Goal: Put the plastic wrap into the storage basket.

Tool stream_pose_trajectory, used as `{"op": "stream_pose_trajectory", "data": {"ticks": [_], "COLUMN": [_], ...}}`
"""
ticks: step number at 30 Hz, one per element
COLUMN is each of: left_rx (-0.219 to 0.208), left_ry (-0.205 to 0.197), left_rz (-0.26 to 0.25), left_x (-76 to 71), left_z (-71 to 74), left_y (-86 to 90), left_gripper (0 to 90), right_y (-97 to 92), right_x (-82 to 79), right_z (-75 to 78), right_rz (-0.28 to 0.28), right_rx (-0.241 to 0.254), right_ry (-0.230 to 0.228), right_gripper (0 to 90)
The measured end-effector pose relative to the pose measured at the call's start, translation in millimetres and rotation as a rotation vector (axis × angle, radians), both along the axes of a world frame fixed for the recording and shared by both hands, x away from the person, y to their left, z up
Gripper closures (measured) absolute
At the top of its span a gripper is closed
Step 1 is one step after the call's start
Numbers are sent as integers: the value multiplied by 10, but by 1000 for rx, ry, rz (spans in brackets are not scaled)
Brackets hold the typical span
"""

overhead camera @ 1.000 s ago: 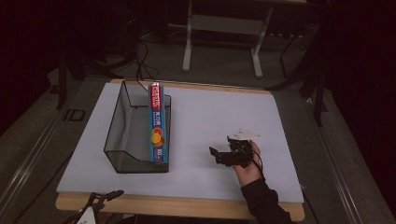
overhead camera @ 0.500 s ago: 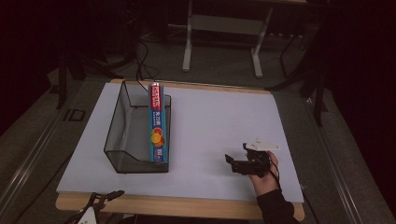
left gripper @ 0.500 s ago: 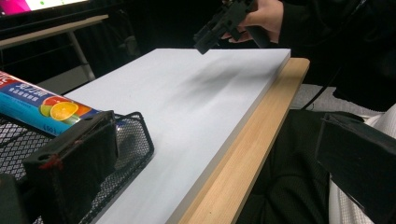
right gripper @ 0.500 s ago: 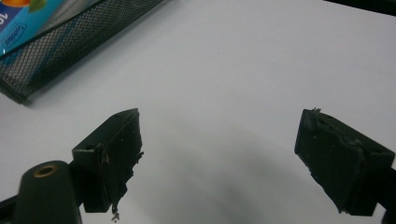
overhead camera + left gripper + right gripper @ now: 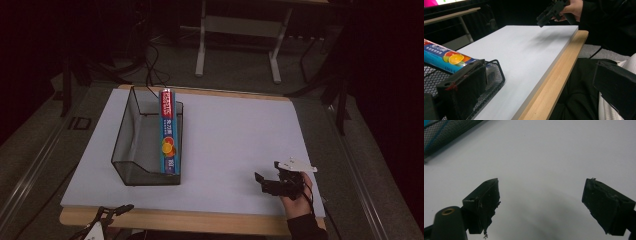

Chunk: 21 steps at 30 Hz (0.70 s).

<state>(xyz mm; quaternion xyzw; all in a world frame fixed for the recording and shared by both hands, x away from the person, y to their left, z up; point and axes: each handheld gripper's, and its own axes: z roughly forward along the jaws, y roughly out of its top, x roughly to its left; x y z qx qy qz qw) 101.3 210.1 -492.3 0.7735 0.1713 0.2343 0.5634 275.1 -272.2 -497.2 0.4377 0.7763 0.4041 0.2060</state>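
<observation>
Dim room, white tabletop (image 5: 230,145) on a wooden base. Long blue box of wrap (image 5: 168,131) lying along the right wall inside a black mesh basket (image 5: 131,150), at about nine o'clock on the board. Right gripper (image 5: 267,183) at roughly five o'clock, held in a hand (image 5: 299,200), hovering above bare white surface, jaws spread wide, nothing between them. Left gripper (image 5: 116,210) low at seven o'clock by the wooden edge, jaws likewise wide apart and empty.
</observation>
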Motion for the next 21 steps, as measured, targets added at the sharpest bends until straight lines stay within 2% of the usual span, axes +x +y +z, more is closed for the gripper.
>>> {"op": "stream_pose_trajectory", "data": {"ticks": [7, 14, 21], "left_rx": [3, 5, 6], "left_ry": [0, 3, 7], "left_rz": [-3, -5, -5], "left_x": [-2, 1, 4], "left_z": [-1, -4, -9], "left_y": [0, 1, -2], "left_gripper": [1, 1, 1], "right_y": [-47, -37, -39], "right_x": [-108, -79, -67], "right_z": [-33, -79, -105], "right_rz": [-10, -3, -3], "right_rx": [1, -15, -7], "right_ry": [1, 4, 17], "right_gripper": [141, 148, 149]}}
